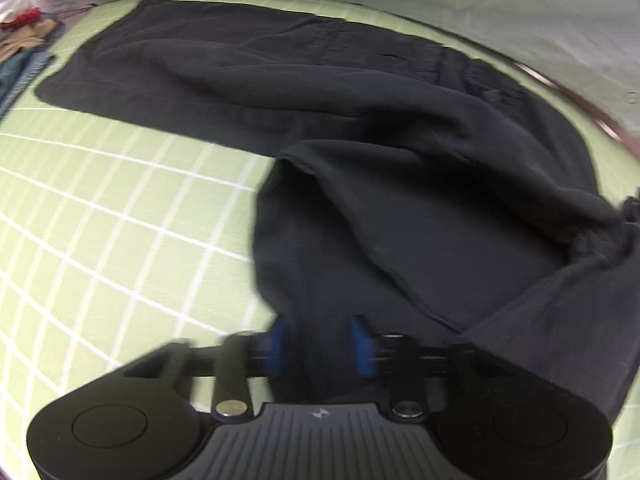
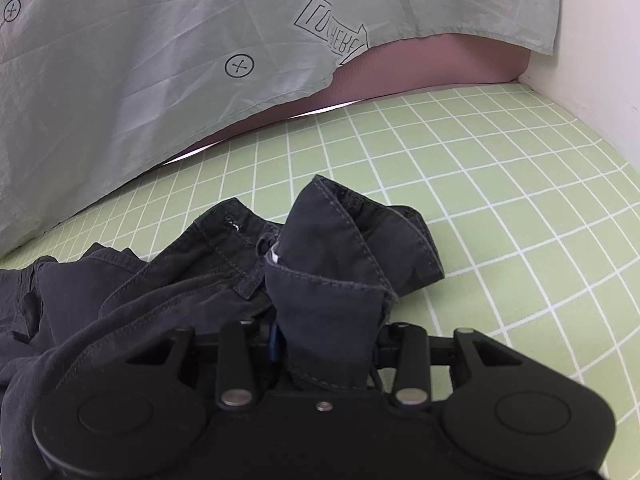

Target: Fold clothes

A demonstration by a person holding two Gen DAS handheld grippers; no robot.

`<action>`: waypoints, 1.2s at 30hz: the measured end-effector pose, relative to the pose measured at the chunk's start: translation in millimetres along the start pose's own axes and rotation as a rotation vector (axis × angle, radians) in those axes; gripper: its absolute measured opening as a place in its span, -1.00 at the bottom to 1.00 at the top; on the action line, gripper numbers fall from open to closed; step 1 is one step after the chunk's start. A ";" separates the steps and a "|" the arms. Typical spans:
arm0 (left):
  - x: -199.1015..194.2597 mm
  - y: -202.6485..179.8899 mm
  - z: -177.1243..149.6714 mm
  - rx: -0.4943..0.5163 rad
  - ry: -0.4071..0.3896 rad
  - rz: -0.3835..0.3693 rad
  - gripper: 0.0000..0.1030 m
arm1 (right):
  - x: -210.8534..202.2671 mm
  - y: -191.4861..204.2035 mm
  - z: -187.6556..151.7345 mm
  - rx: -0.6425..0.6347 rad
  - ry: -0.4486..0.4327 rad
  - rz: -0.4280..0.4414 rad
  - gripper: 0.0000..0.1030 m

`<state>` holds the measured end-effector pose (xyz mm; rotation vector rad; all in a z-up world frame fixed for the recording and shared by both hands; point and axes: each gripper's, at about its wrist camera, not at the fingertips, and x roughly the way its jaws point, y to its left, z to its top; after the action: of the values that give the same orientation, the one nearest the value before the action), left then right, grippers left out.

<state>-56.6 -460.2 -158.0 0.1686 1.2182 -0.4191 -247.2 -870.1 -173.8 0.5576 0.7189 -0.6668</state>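
While its blue pads (image 1: 280, 344) stand a little apart with dark cloth lying between them, the left gripper (image 1: 320, 346) hangs over a trouser leg, and whether the pads press that cloth cannot be told through the blur. The right gripper (image 2: 324, 344) is closed on a bunched fold at the waistband of the same dark trousers (image 1: 360, 152), the fabric rising in a stiff hump from between its fingers. One leg lies flat and long toward the far edge of the bed, the other doubles back toward the left gripper. Under everything is a light green sheet (image 2: 520, 200) crossed by a white grid. Along the far edge hangs a pale grey cloth (image 2: 140, 60) printed with circled crosses and a boxed arrow, with a mauve panel (image 2: 420, 68) below it and a white wall (image 2: 600, 60) at the right corner. Near the far left corner sits a small heap of coloured clothes (image 1: 24, 40).
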 end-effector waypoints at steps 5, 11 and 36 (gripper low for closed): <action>3.5 -15.4 -0.5 0.026 -0.010 0.010 0.48 | -0.1 -1.4 -1.6 0.005 -0.010 0.011 -0.23; 13.5 -21.5 8.2 0.036 -0.006 0.029 0.63 | 0.2 -5.3 -3.5 0.028 -0.015 0.011 -0.11; 32.6 18.9 60.1 -0.087 -0.142 -0.104 -0.53 | 1.8 -0.7 -5.1 0.024 -0.019 -0.035 0.02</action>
<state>12.6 -471.0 -169.5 0.0000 1.1059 -0.4601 -248.8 -867.9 -178.5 0.5612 0.7051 -0.7133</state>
